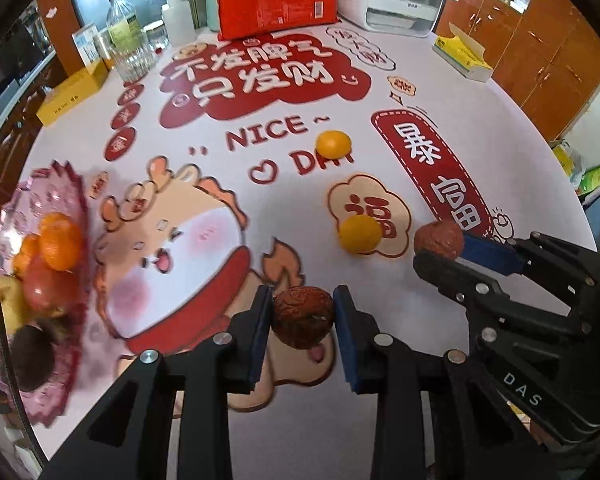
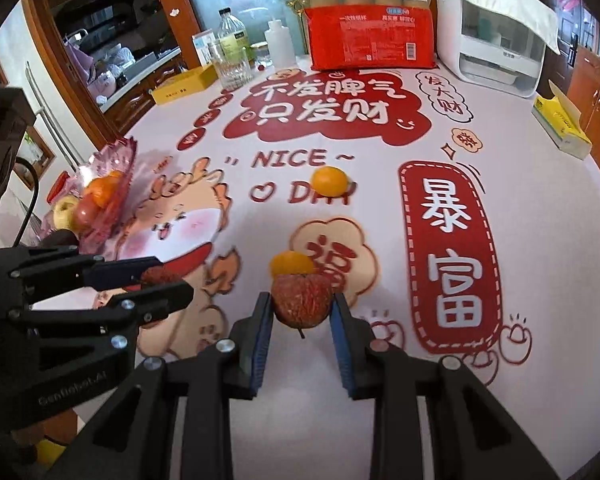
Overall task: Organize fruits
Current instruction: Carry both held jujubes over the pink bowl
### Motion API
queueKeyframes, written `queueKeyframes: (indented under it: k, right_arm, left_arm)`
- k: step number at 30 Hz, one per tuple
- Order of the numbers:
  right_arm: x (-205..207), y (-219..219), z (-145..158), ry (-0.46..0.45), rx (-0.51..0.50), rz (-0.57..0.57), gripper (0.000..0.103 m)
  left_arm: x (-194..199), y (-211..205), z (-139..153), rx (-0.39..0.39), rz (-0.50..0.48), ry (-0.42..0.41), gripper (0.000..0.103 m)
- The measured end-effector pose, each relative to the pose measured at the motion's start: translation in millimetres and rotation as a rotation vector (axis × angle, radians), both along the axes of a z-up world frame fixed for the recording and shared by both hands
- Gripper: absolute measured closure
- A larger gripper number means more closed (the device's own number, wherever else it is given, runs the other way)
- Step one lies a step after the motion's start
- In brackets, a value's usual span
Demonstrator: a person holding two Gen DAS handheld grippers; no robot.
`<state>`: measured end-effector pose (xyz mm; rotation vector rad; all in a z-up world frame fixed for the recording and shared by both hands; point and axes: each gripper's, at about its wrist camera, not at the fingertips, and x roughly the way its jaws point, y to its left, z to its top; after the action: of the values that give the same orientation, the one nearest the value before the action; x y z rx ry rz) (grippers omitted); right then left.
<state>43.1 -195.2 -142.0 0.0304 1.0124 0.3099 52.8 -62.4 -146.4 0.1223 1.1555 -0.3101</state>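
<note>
Both grippers are clamped on fruit right now: the left gripper (image 1: 302,316) pinches a wrinkled dark-red fruit (image 1: 303,316) between its blue pads, and the right gripper (image 2: 300,308) squeezes a second wrinkled red fruit (image 2: 302,300) the same way. Using the pink glass bowl (image 2: 116,160) as the landmark: it sits off to the left holding oranges and apples, and 2 loose oranges lie on the printed tablecloth (image 2: 380,360) well to its right, the near orange (image 2: 291,263) just past the right gripper's fruit, the far orange (image 2: 330,181) by the "DAY" lettering.
</note>
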Motion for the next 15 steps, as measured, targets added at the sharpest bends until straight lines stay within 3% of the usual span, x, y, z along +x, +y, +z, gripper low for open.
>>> queueKeyframes:
  k: [15]
  right_arm:
    - [-28.3, 101.7, 56.8, -0.091, -0.012, 0.032, 0.074]
  left_arm:
    - [-14.9, 111.4, 58.4, -0.029, 0.022, -0.145, 0.073]
